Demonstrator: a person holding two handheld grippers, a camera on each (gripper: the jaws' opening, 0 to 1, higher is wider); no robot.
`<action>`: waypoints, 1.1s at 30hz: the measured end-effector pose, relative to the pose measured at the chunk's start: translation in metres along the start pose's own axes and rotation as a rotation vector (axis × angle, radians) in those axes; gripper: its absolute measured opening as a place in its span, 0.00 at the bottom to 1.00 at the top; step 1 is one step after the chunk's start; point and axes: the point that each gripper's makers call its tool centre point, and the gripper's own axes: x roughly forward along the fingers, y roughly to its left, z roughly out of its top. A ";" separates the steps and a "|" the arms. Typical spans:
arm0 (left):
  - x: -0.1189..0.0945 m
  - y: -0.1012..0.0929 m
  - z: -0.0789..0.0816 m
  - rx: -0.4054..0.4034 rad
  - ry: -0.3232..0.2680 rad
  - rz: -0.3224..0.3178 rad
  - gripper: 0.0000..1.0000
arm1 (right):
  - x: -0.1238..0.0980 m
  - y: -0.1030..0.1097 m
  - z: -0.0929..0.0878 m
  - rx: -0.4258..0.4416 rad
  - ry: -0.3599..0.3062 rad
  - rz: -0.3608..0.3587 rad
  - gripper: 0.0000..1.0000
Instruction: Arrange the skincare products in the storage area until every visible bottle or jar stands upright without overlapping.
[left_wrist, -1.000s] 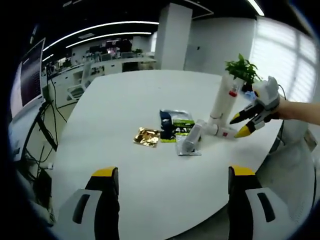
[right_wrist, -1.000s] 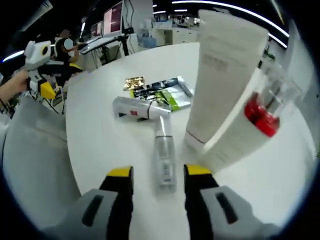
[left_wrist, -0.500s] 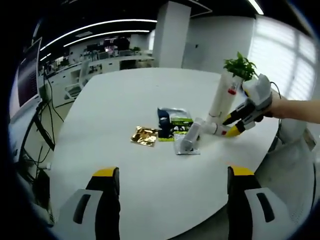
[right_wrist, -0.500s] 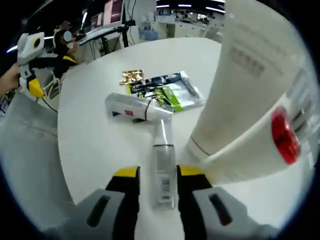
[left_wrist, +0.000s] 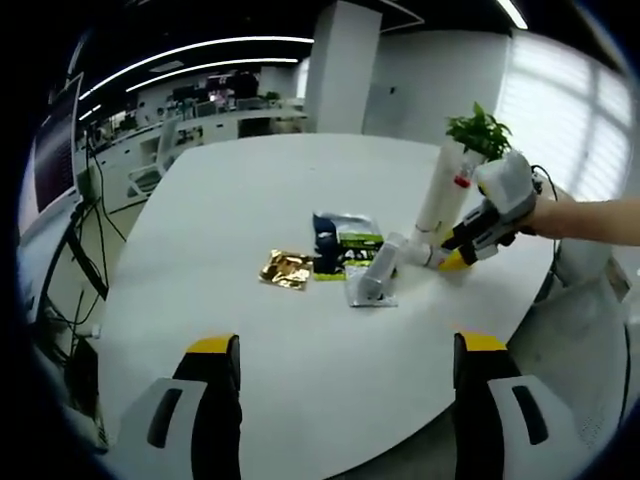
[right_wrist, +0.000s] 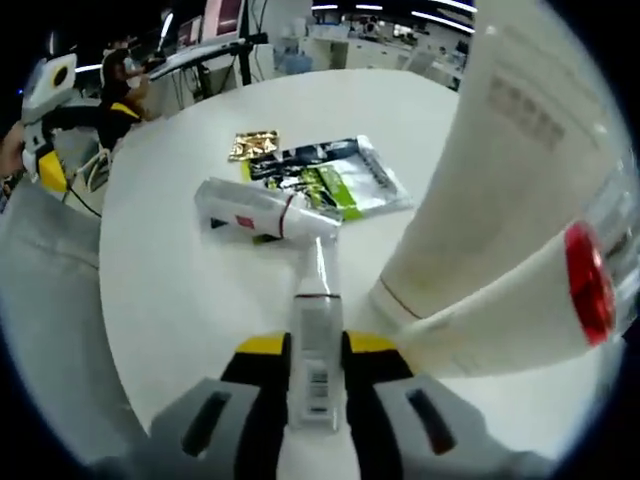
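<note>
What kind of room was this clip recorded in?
Most likely an open-plan office: a big white table, rows of desks with a monitor behind it, and long ceiling strip lights.

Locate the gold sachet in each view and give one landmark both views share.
Left gripper view: the gold sachet lies centre-left on the white table, left of the green packets.
Right gripper view: the gold sachet lies upper left, beyond the lying tube.
Shared landmark: the tall white tube.

No print on any product is legible.
</note>
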 end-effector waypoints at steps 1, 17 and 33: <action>0.000 0.000 0.000 0.001 0.000 0.000 0.85 | 0.000 0.000 0.000 0.000 -0.004 -0.001 0.20; 0.000 -0.009 0.009 0.009 -0.012 -0.027 0.84 | -0.003 0.006 -0.003 -0.035 -0.009 0.010 0.19; 0.000 -0.029 0.021 0.001 -0.038 -0.096 0.83 | -0.046 0.030 0.015 0.256 -0.239 0.121 0.18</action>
